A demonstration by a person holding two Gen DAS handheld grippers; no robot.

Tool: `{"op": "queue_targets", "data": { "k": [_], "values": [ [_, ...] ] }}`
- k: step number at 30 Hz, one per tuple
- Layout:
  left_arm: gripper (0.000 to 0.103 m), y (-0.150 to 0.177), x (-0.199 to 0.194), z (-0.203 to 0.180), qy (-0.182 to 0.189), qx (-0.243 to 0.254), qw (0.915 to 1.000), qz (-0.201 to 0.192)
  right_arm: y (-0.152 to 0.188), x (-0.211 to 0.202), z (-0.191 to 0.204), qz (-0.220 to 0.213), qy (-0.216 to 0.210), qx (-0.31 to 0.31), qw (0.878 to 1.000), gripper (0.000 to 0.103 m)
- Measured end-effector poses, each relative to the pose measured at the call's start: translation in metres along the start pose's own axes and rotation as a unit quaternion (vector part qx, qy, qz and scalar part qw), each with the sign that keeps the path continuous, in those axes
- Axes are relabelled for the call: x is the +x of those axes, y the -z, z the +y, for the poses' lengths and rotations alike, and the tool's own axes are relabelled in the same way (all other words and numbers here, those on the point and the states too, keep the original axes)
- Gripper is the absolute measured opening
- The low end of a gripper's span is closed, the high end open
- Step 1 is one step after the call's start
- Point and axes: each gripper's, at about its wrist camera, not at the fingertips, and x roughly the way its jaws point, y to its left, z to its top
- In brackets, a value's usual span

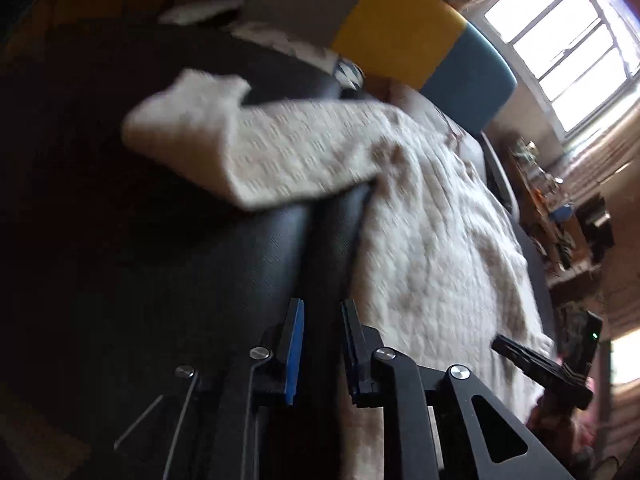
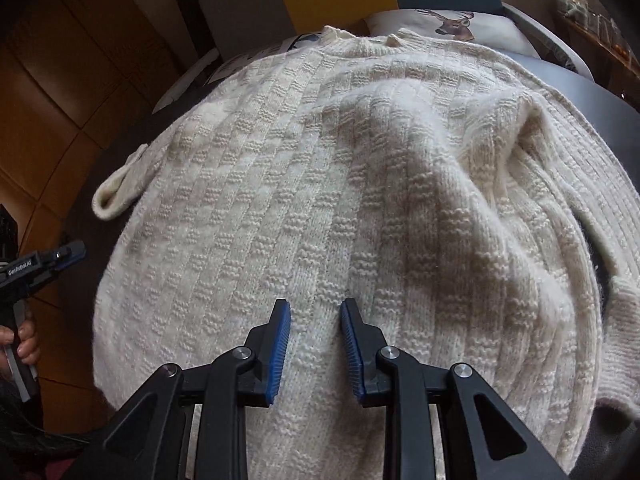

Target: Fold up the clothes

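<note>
sweater (image 2: 320,200) on table (image 1: 120,220), pillow (image 2: 448,26) behind

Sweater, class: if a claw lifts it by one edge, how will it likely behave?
The sweater would probably sag and drape, since it already lies rumpled in soft folds. Its chunky knit suggests some weight, and the textured surface should grip rather than slip.

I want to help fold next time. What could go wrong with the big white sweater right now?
The sweater is bumpy in the middle, so a fold now might come out lumpy. One sleeve sticks out over the dark surface and could be left behind. Both grippers, left and right, are open and hold nothing, so a grab might pinch too many layers.
</note>
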Motion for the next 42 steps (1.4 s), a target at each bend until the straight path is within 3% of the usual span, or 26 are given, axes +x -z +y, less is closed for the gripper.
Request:
{"op": "queue_targets", "data": {
  "k": [3, 7, 9, 14, 15, 16, 18, 19, 21, 23, 25, 28, 31, 33, 35, 37, 38, 40, 42],
  "values": [
    [0.055, -0.042, -0.006, 0.013, -0.072, 0.010, 0.9967, -0.036, 0.000, -0.001, 0.000, -0.002, -0.002, 0.003, 1.000, 0.029],
    [0.058, -0.084, 0.005, 0.011, -0.152, 0.058, 0.9854, -0.051, -0.009, 0.002, 0.007, -0.007, -0.006, 0.002, 1.000, 0.029],
    [0.074, -0.097, 0.026, 0.005, -0.199, 0.091, 0.9753, -0.030, -0.018, 0.005, 0.016, -0.010, -0.011, -0.008, 1.000, 0.029],
    [0.074, -0.109, 0.090, 0.009, -0.285, 0.145, 0.9459, 0.055, -0.053, 0.015, 0.046, -0.020, -0.023, -0.046, 0.998, 0.029],
    [0.066, -0.109, 0.098, 0.014, -0.285, 0.142, 0.9459, 0.065, -0.061, 0.017, 0.052, -0.023, -0.026, -0.054, 0.998, 0.029],
    [0.054, -0.110, 0.101, 0.022, -0.269, 0.128, 0.9518, 0.071, -0.070, 0.019, 0.058, -0.026, -0.030, -0.062, 0.997, 0.029],
    [0.019, -0.114, 0.095, 0.039, -0.233, 0.081, 0.9672, 0.062, -0.089, 0.023, 0.068, -0.034, -0.039, -0.078, 0.996, 0.029],
    [0.012, -0.117, 0.088, 0.049, -0.218, 0.055, 0.9732, 0.048, -0.098, 0.026, 0.073, -0.036, -0.042, -0.085, 0.995, 0.029],
    [0.012, -0.125, 0.067, 0.073, -0.169, -0.012, 0.9855, 0.012, -0.115, 0.037, 0.080, -0.032, -0.048, -0.093, 0.994, 0.029],
    [0.012, -0.131, 0.044, 0.100, -0.138, -0.076, 0.9871, -0.031, -0.125, 0.056, 0.083, -0.011, -0.052, -0.087, 0.995, 0.029],
    [0.012, -0.133, 0.022, 0.127, -0.117, -0.129, 0.9818, -0.074, -0.132, 0.079, 0.085, 0.016, -0.055, -0.075, 0.996, 0.029],
    [0.012, -0.127, 0.003, 0.155, -0.104, -0.163, 0.9730, -0.126, -0.128, 0.107, 0.087, 0.038, -0.061, -0.066, 0.995, 0.030],
    [0.013, -0.109, 0.005, 0.182, -0.100, -0.200, 0.9670, -0.122, -0.126, 0.109, 0.086, 0.026, -0.067, -0.061, 0.996, 0.030],
    [0.016, -0.092, 0.013, 0.206, -0.071, -0.254, 0.9596, -0.097, -0.129, 0.111, 0.080, 0.028, -0.080, -0.048, 0.995, 0.030],
    [0.023, -0.074, 0.017, 0.230, -0.031, -0.311, 0.9467, -0.077, -0.131, 0.113, 0.075, 0.031, -0.091, -0.037, 0.995, 0.029],
    [0.030, -0.055, 0.003, 0.249, 0.000, -0.358, 0.9298, -0.087, -0.133, 0.114, 0.073, 0.032, -0.093, -0.033, 0.995, 0.029],
    [0.036, -0.045, -0.009, 0.257, -0.002, -0.378, 0.9206, -0.098, -0.133, 0.115, 0.072, 0.033, -0.093, -0.032, 0.995, 0.029],
    [0.037, -0.027, -0.035, 0.271, -0.019, -0.405, 0.9056, -0.126, -0.136, 0.116, 0.075, 0.035, -0.084, -0.035, 0.995, 0.029],
    [0.037, -0.016, -0.062, 0.280, -0.041, -0.407, 0.9000, -0.152, -0.136, 0.112, 0.085, 0.036, -0.065, -0.048, 0.996, 0.029]
  ]
}}
